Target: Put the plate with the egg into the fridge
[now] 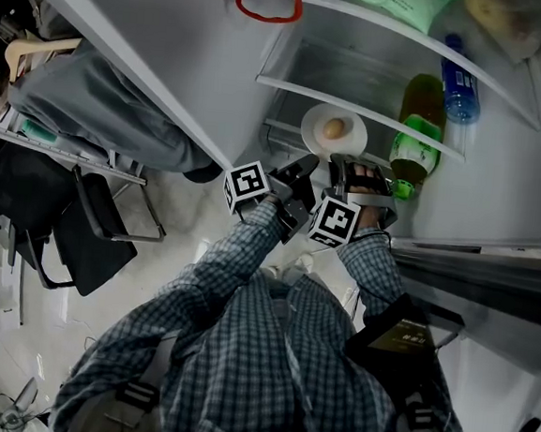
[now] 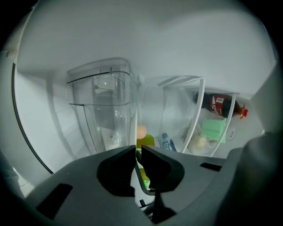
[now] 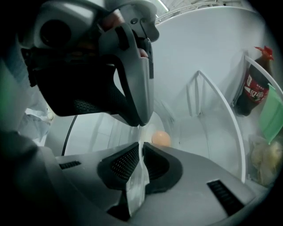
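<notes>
My left tool (image 1: 304, 171) and right tool (image 1: 348, 168) each pinch the plate (image 1: 312, 120) rim, holding it level at the fridge shelf (image 1: 286, 89) so the egg (image 1: 334, 128) cannot roll

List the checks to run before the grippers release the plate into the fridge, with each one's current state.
1. Left gripper shut on the plate rim: ok.
2. Right gripper shut on the rim: ok.
3. Egg sitting near the plate's middle: ok.
4. Plate inside the fridge, over the glass shelf: ok.
5. Plate resting on that shelf: cannot tell.
6. Green bottle apart from the plate: ok.
</notes>
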